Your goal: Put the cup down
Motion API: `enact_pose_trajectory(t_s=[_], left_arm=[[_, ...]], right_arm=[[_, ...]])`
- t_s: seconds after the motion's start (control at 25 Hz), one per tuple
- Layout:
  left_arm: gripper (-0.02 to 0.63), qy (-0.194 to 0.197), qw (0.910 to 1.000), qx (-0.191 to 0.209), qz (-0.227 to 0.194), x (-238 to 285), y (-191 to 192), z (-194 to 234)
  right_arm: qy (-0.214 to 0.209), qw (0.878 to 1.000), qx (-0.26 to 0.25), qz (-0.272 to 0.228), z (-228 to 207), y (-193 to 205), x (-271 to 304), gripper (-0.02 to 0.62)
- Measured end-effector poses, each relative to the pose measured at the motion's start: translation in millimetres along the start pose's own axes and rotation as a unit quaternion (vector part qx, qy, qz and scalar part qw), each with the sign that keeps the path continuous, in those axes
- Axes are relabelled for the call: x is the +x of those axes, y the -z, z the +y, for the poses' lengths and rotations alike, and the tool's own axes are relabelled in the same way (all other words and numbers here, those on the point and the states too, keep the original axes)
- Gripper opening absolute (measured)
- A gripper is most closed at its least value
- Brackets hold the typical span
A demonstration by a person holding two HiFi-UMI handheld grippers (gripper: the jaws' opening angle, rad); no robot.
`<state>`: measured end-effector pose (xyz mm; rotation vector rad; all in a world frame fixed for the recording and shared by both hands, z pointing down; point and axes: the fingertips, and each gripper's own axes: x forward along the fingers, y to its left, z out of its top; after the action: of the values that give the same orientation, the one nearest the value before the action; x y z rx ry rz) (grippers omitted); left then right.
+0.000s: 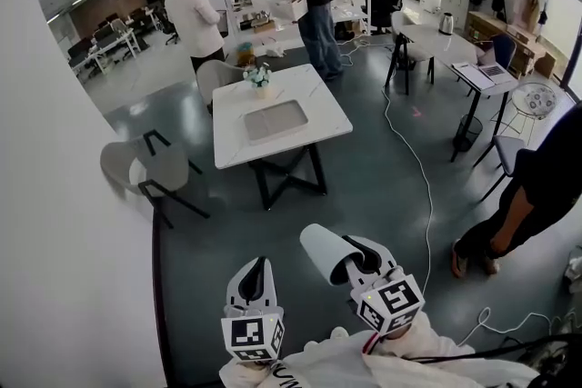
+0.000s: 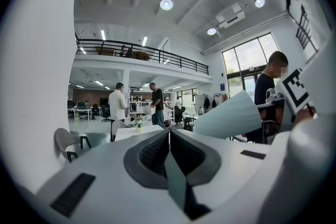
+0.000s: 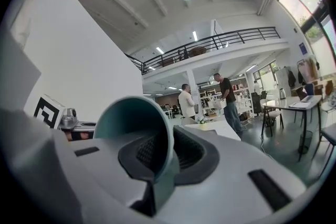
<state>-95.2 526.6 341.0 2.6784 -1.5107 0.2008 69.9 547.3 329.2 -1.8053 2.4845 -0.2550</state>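
In the head view my right gripper (image 1: 353, 257) is held level at the bottom centre, shut on the wall of a cup (image 1: 326, 253). The cup is white outside and lies on its side, bottom pointing left and forward. The right gripper view looks into its teal inside (image 3: 134, 120), with the rim pinched between the pads of my right gripper (image 3: 169, 136). My left gripper (image 1: 257, 268) is beside it on the left, shut and holding nothing. In the left gripper view its pads meet in a thin line (image 2: 169, 132) and the cup (image 2: 228, 115) shows at the right.
A white table (image 1: 314, 100) stands a few steps ahead with a grey tray (image 1: 275, 120) and a small flower pot (image 1: 261, 79). A white wall (image 1: 64, 223) is close on the left. Grey chairs (image 1: 150, 166), a floor cable (image 1: 414, 159) and a person (image 1: 527, 195) at the right surround the grey floor.
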Motion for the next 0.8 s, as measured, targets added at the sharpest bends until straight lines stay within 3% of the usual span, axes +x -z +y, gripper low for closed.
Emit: enact_pose_trajectory(t_s=[0.8], left_arm=[[0.014,-0.022,0.9996,-0.008,0.018,63.8,8.3,-13.3]], right_arm=[[-0.008,1.000,0.010,0.001,-73.4,-2.9,23.3,0.034]])
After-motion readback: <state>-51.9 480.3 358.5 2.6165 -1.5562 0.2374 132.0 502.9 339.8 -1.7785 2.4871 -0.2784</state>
